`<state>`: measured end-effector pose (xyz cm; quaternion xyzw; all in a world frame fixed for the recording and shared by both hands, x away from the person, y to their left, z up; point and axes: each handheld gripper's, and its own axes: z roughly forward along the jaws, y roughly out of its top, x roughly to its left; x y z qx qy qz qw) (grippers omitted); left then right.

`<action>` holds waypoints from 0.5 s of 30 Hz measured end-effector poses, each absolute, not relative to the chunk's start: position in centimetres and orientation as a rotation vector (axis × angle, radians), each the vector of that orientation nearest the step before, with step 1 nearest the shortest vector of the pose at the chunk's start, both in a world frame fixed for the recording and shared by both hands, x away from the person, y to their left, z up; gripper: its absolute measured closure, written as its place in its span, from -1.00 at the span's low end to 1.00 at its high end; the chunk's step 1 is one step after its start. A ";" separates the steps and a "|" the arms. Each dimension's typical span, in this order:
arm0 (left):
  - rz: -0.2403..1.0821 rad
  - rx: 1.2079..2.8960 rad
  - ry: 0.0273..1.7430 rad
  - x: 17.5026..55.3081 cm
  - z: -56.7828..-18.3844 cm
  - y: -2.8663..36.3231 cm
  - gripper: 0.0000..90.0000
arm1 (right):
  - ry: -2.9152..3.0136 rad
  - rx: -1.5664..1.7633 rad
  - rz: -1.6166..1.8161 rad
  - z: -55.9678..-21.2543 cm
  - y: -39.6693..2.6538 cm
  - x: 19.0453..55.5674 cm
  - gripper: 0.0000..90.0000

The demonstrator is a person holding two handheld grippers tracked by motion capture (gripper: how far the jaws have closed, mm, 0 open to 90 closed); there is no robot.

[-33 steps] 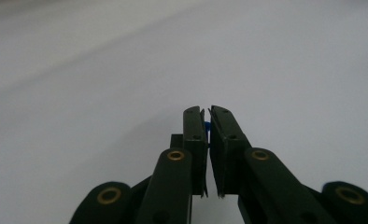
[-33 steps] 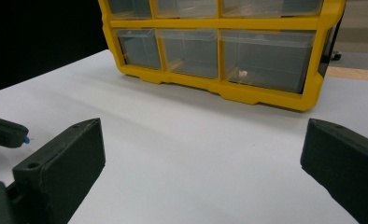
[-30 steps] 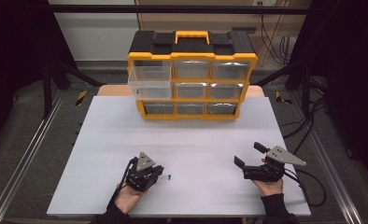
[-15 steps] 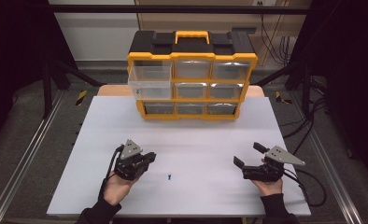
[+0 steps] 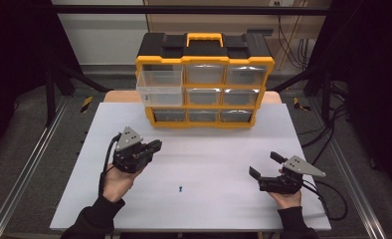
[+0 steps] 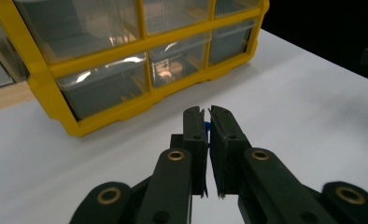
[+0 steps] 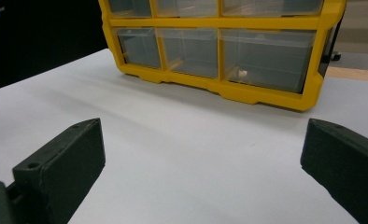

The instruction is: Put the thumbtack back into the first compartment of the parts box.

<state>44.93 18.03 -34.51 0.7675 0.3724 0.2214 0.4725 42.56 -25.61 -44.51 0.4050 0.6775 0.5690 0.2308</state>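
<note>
We start at the left gripper [image 5: 154, 146], where the jaws are pinched almost together on a tiny blue part [image 6: 206, 126], which we see peeking out between the pads near the tips in the left gripper view. The hand carries it above the left half of the white table [image 5: 224, 149], roughly midway between the near and far edges, with the jaws aimed toward the yellow drawer organizer [image 5: 204, 79].

Over at the right gripper [image 5: 266, 165], we have the jaws spread wide with nothing between them; in the right gripper view they stand far apart at either side, bare tabletop showing in the gap. That hand sits low near the near right corner of the table.

Between the two hands, closer to the near edge and a little left of centre, we spot a second small blue piece [image 5: 180, 188] lying alone on the surface, well apart from both grippers.

At the far edge, centred, stands the organizer with its black top and yellow handle [image 5: 204, 37]. It holds three rows of clear drawers, and the upper-left drawer [image 5: 159, 88] is pulled out toward us and hangs over the row below. What sits inside the drawers we cannot tell.
</note>
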 end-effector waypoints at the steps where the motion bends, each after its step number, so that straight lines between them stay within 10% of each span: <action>1: 0.549 1.875 0.907 45.1 -34.0 18.0 0.88 | 1.858 1.125 1.568 -44.5 -25.5 42.5 -0.98; 15: 0.602 1.868 0.872 47.1 -29.3 17.5 0.88 | 1.867 1.108 1.537 -44.6 -25.7 42.6 -0.98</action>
